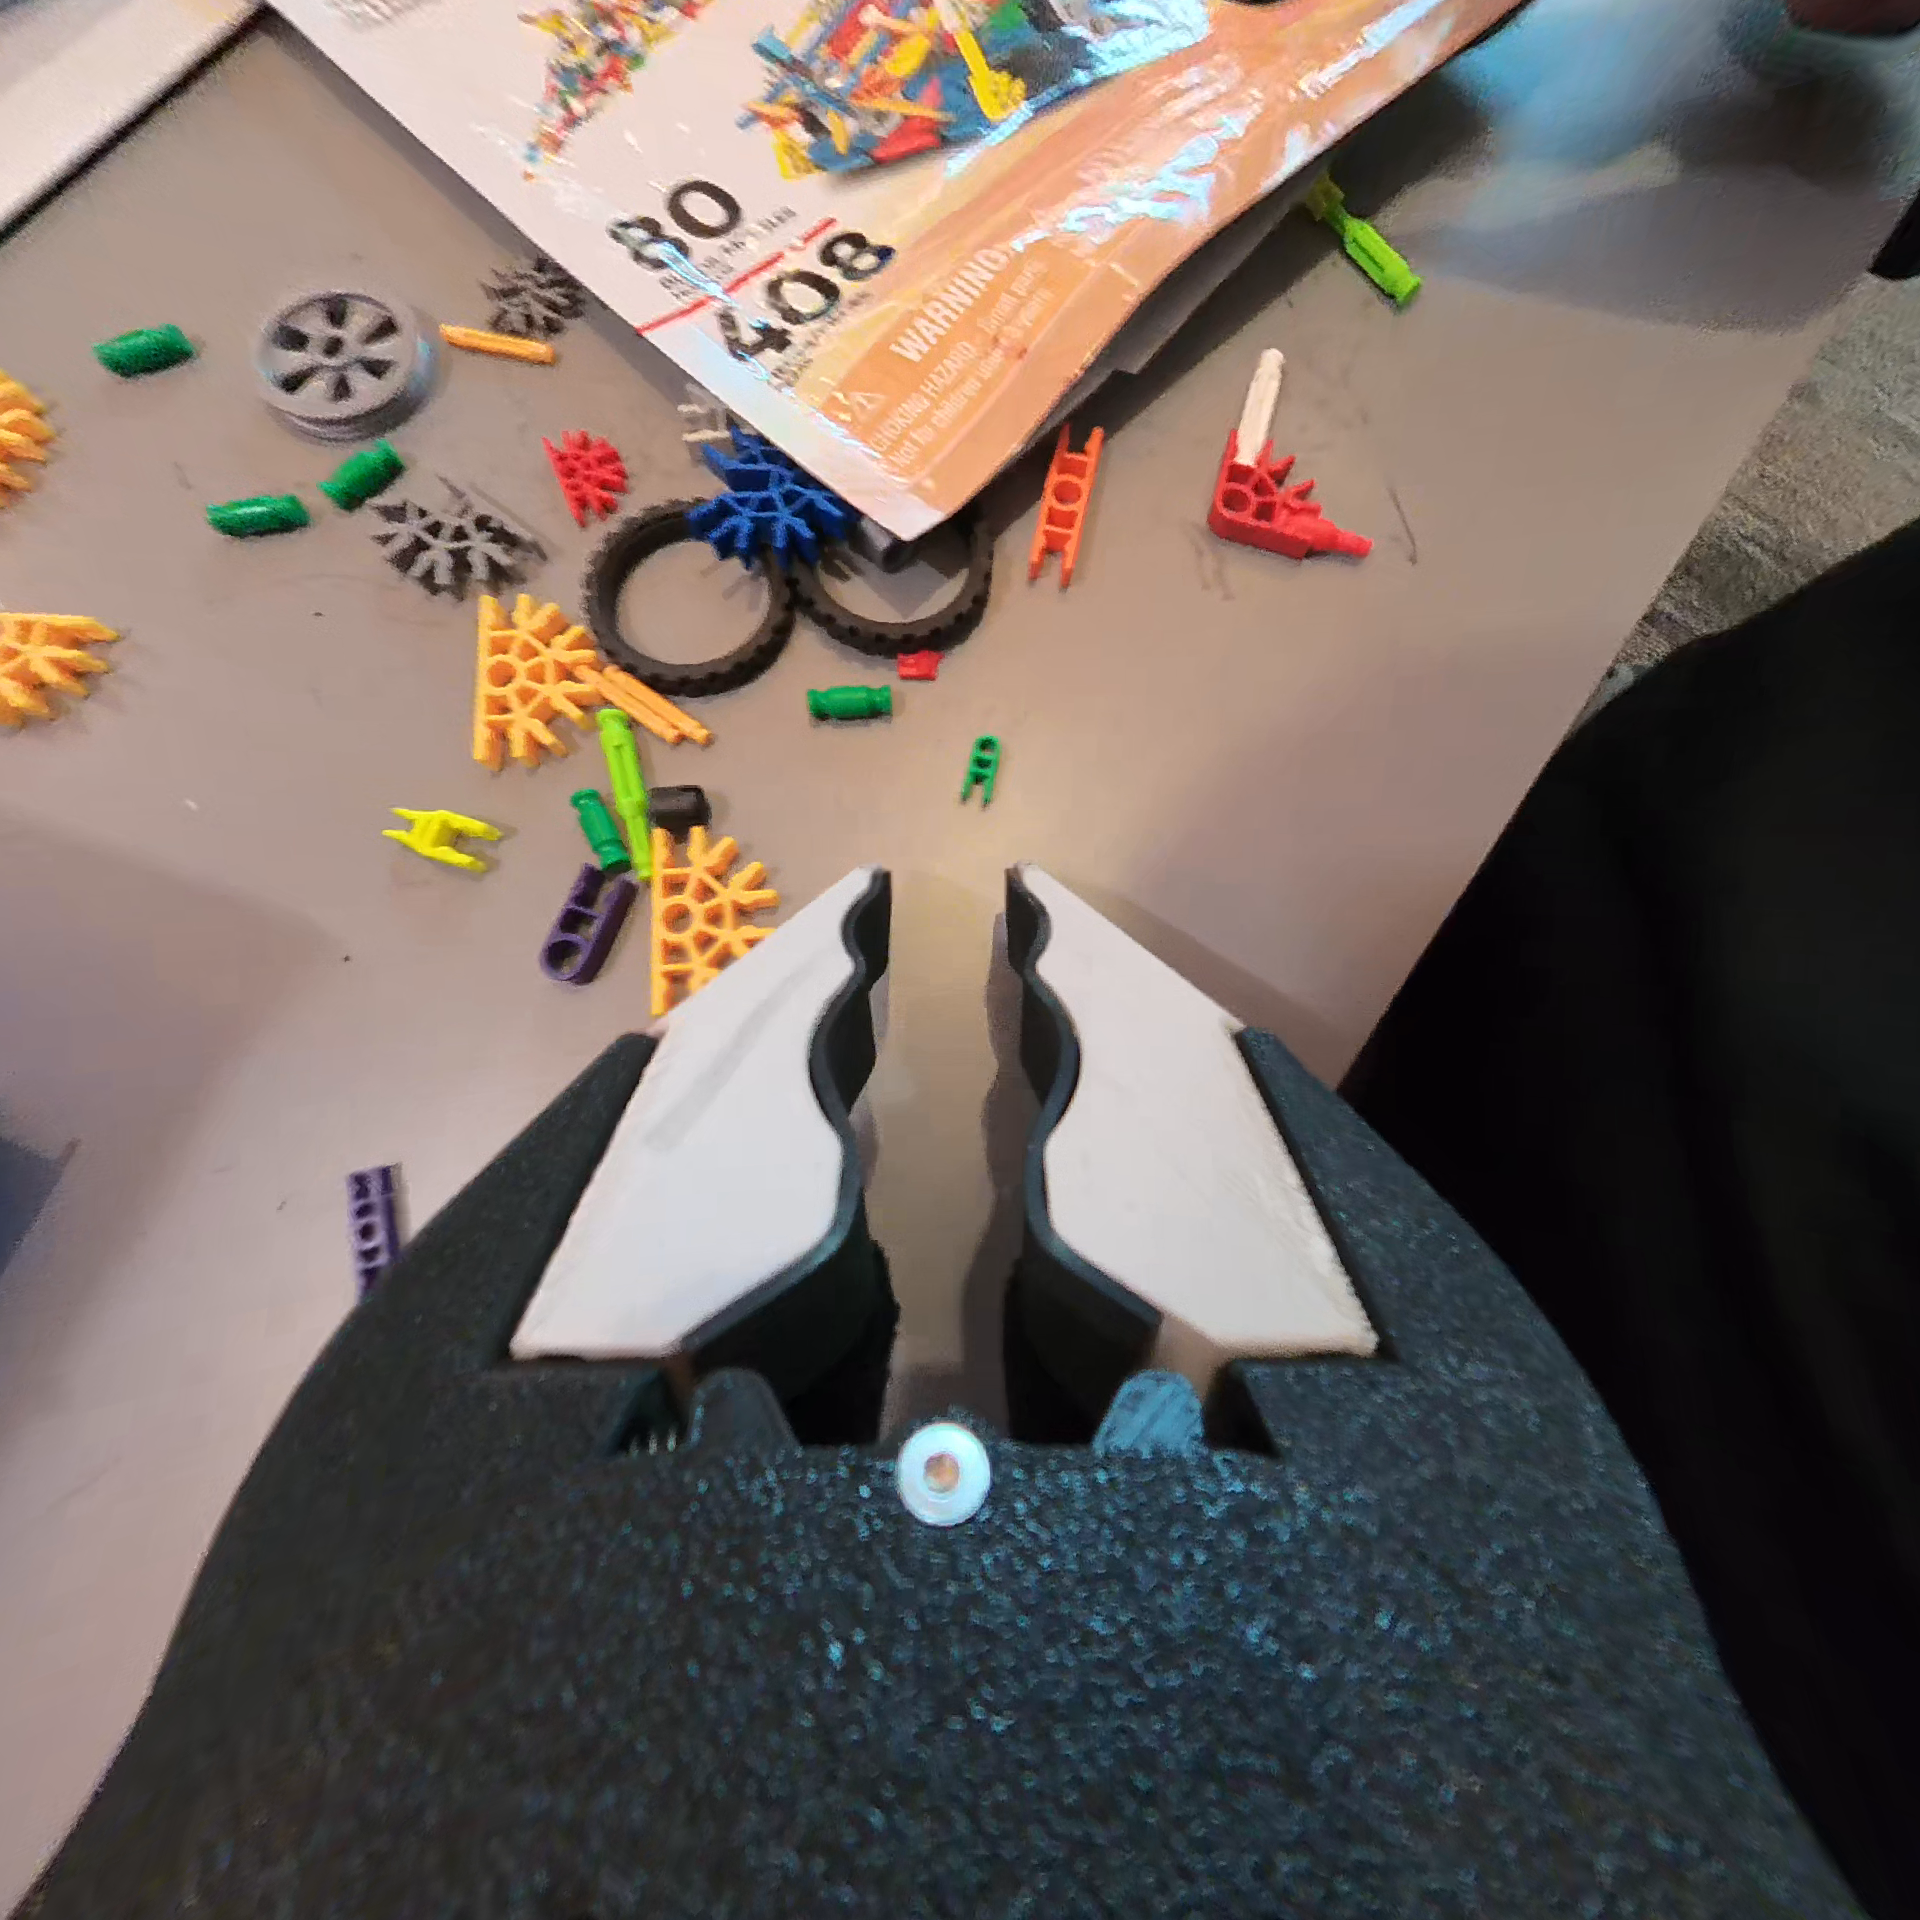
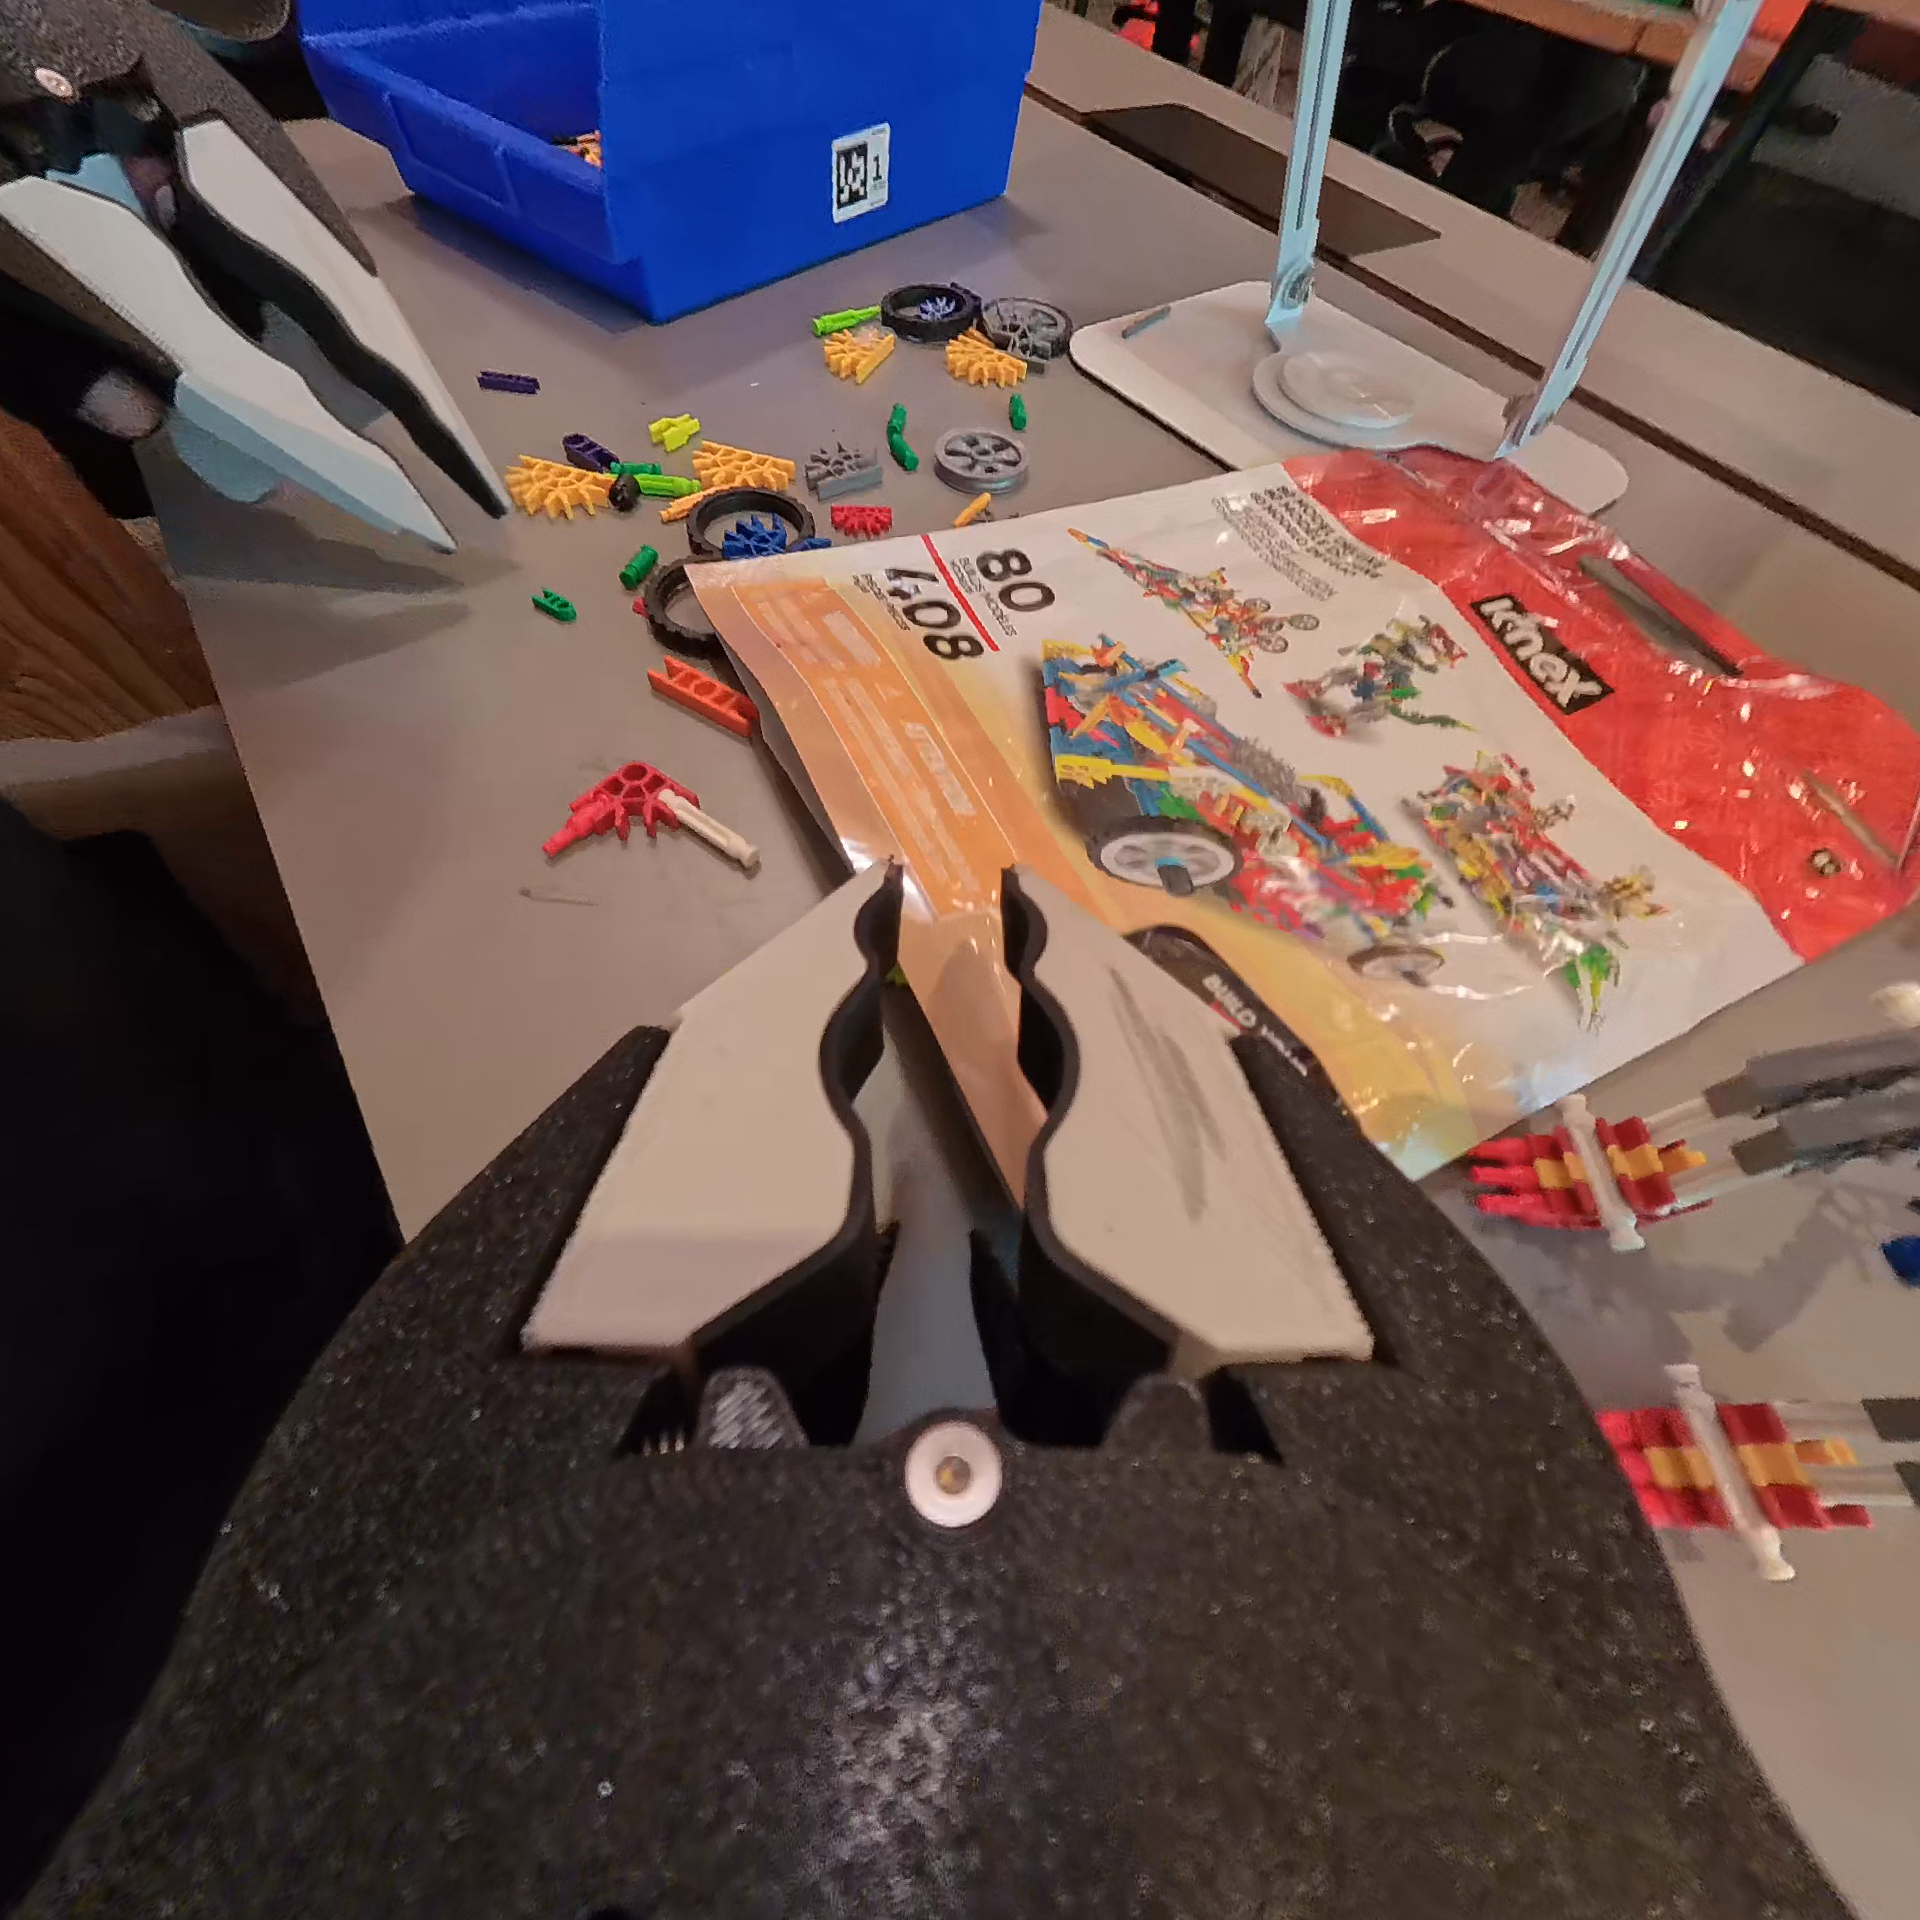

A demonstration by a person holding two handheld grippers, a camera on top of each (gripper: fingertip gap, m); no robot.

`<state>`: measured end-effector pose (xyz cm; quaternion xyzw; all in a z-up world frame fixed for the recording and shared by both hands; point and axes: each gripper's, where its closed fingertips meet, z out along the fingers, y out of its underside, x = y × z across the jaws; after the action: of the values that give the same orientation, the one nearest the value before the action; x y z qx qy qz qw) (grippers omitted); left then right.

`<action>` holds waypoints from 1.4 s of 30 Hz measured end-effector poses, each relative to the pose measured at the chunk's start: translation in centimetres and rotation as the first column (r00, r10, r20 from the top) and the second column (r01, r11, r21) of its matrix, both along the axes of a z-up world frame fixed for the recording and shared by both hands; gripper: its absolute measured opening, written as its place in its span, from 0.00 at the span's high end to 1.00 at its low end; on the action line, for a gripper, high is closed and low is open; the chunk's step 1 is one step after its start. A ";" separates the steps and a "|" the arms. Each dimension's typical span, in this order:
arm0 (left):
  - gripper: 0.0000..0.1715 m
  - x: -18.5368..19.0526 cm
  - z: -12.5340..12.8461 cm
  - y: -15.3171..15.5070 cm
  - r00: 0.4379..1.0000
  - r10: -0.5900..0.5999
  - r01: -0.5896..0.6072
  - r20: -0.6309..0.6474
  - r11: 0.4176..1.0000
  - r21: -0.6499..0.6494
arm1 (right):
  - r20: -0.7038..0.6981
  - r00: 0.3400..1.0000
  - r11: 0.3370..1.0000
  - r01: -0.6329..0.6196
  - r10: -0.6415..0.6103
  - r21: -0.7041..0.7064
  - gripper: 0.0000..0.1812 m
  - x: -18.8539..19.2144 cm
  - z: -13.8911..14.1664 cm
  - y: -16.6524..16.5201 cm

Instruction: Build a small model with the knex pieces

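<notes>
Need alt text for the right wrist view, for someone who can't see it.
The right gripper hangs open and empty over the near edge of a glossy toy bag lying flat on a grey table. Small plastic pieces lie scattered beyond, before a blue bin; the left gripper enters upper left.

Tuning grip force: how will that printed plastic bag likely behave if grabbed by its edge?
Likely floppy: the bag is thin film with wrinkles and glare, so it should sag and drape. Probably slippery, given the glossy surface. It overlaps a black tyre and orange piece, so dragging it may shift them. The right tool is open at its near edge.
</notes>
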<state>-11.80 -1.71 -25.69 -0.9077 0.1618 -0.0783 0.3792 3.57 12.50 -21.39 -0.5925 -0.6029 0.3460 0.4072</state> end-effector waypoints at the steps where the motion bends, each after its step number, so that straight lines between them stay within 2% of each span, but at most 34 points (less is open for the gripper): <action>1: 0.88 -0.5 0.2 0.1 1.000 0.018 -0.018 -0.006 1.000 0.011 | -0.002 1.000 1.000 -0.005 0.005 0.015 0.90 -0.4 0.4 -0.1; 7: 0.88 -2.1 0.3 0.2 0.996 0.089 -0.088 -0.009 0.995 0.050 | 0.016 0.992 0.987 -0.125 0.124 0.097 0.86 -6.7 4.2 -2.2; 11: 0.88 -3.3 0.0 -0.9 0.991 0.124 -0.121 -0.052 0.991 0.063 | 0.048 0.980 0.968 -0.199 0.194 0.151 0.84 -11.4 5.6 -3.1; 17: 0.88 -5.8 0.0 -2.7 0.984 0.171 -0.167 -0.054 0.983 0.070 | 0.122 0.966 0.963 -0.244 0.229 0.118 0.84 -15.9 4.3 -3.2; 22: 0.88 -8.4 0.9 -3.6 0.976 0.211 -0.206 -0.049 0.974 0.091 | 0.177 0.939 0.949 -0.310 0.295 0.059 0.85 -16.7 2.6 -4.6; 26: 0.88 -10.0 1.5 -4.0 0.969 0.230 -0.220 -0.089 0.970 0.105 | 0.225 0.921 0.939 -0.339 0.317 0.066 0.85 -17.0 1.2 -5.5; 29: 0.88 -11.3 3.7 -4.2 0.961 0.241 -0.222 -0.138 0.965 0.140 | 0.215 0.923 0.941 -0.336 0.319 0.047 0.85 -17.0 0.9 -5.6; 33: 0.89 -12.8 7.9 -4.1 0.964 0.208 -0.181 -0.165 0.970 0.164 | 0.201 0.929 0.948 -0.318 0.309 0.013 0.85 -16.5 0.3 -5.3; 38: 0.88 -19.1 11.9 -2.8 0.895 0.246 -0.201 -0.372 0.967 0.154 | 0.181 0.935 0.951 -0.310 0.305 -0.003 0.85 -16.1 0.0 -5.2; 42: 0.89 -25.1 12.1 -0.8 0.873 0.246 -0.239 -0.422 0.969 0.070 | 0.166 0.936 0.950 -0.312 0.309 -0.012 0.85 -16.1 0.2 -5.2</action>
<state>-36.95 -2.54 -13.64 -0.9126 0.1268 0.1720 0.3485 -12.56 7.31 -21.22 -0.5137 -0.7231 0.3510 0.3000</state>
